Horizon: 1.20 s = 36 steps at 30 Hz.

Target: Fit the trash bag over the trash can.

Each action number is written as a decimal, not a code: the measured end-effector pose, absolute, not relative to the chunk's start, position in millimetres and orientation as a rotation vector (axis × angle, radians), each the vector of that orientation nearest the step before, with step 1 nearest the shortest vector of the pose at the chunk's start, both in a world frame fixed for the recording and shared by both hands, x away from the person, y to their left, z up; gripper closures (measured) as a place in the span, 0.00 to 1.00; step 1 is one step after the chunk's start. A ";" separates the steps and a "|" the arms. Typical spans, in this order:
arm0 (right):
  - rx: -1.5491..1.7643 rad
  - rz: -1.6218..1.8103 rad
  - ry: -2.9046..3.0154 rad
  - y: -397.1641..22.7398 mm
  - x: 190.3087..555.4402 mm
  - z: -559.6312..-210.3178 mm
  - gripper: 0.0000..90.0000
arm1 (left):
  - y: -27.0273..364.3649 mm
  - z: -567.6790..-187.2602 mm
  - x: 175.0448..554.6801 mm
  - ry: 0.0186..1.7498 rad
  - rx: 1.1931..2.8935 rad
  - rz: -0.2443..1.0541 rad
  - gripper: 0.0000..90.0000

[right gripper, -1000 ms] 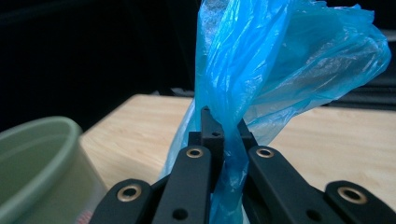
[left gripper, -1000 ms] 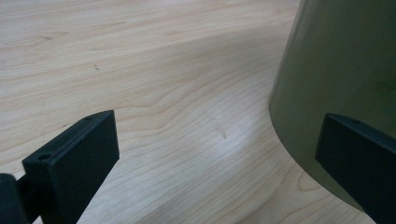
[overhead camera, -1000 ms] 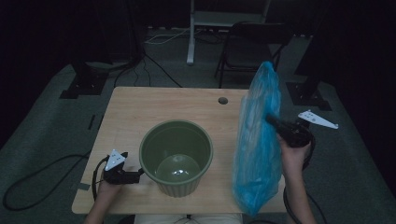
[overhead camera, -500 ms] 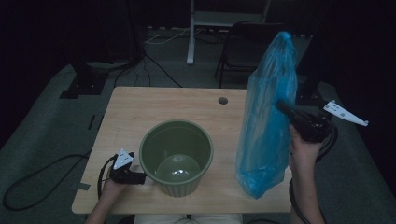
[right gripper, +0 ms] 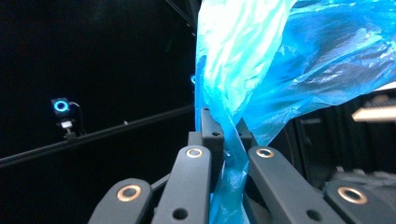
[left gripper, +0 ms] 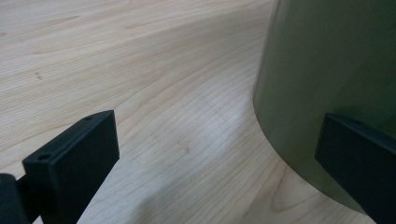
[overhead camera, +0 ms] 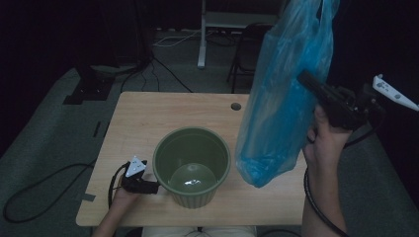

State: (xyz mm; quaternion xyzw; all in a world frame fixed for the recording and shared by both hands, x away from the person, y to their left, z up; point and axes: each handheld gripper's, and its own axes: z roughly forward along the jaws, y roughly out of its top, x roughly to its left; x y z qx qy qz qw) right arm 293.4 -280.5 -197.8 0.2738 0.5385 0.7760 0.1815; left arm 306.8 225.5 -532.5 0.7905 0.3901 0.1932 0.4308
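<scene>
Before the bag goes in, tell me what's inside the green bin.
The green bin looks empty: bare inner wall and a shiny floor. The near inner wall is hidden by its rim.

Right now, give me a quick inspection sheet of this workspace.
Surface: wooden table, with a round hole near its far edge.
Job's things: green bin upright on the near part of the table; blue plastic bag hanging in the air right of the bin, its bottom above the table.
Clutter: nothing seen.
Grippers: left gripper open, at the bin's left side, one jaw against the wall in the left gripper view; right gripper shut on the bag.
Cables: a black cable trails from the right gripper; others cross the floor.
Surroundings: dark room, folding chair behind the table.
</scene>
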 end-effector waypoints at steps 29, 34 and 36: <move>0.664 2.227 1.589 -187.6 332.4 -202.9 1.00 | 169.8 -529.6 316.1 0.862 2.042 0.412 0.00; 0.697 2.170 1.682 -179.3 333.0 -242.0 1.00 | 177.5 -530.5 313.4 0.888 2.042 0.416 0.00; 0.715 2.121 1.753 -175.3 331.4 -262.0 1.00 | 180.2 -530.0 311.9 0.893 2.036 0.410 0.00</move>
